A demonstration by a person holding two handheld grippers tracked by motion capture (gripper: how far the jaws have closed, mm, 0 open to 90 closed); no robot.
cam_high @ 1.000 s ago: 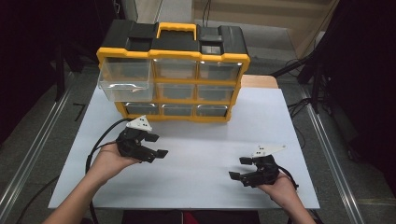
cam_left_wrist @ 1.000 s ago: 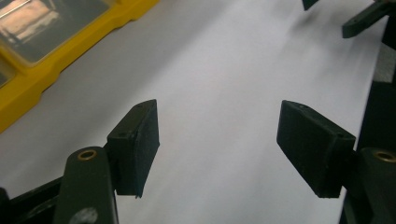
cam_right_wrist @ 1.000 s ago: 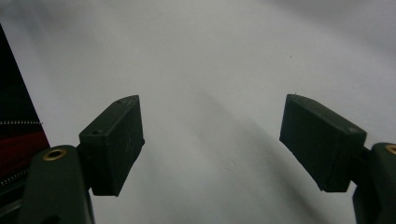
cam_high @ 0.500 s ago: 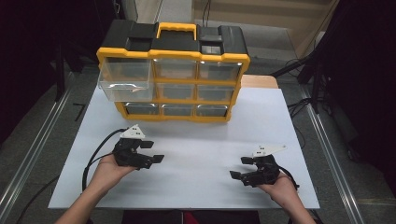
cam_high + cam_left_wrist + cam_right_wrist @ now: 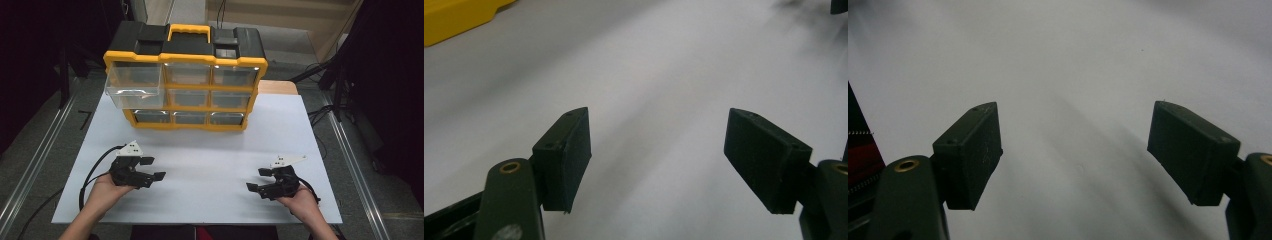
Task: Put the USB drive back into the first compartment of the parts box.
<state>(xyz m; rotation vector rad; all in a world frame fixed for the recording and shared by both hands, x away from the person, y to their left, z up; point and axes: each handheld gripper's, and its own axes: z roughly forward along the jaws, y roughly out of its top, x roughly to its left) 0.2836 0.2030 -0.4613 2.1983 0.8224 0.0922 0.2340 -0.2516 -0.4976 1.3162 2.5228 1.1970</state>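
Note:
A yellow and black drawer cabinet [image 5: 185,50] with clear drawers stands at the back of the white table [image 5: 210,150]. Its top-left drawer [image 5: 132,87] is pulled out; I cannot tell whether anything lies in it. My left gripper [image 5: 153,168] rests low over the table at the front left, open, with nothing between its pads [image 5: 566,155]. A corner of the cabinet [image 5: 459,15] shows far off in the left gripper view. At the front right, my right gripper [image 5: 257,179] is open too, with bare table between its pads [image 5: 973,150].
Metal rails [image 5: 350,165] run along both sides of the table. Black cables [image 5: 92,172] trail from the grippers toward the person. A dark stand [image 5: 340,70] and cables are on the floor at the right. A wide stretch of bare white table lies between the grippers and the cabinet.
The left hand has drawn its gripper back from the cabinet toward the near edge and lowered it to the table. The right hand has stayed put.

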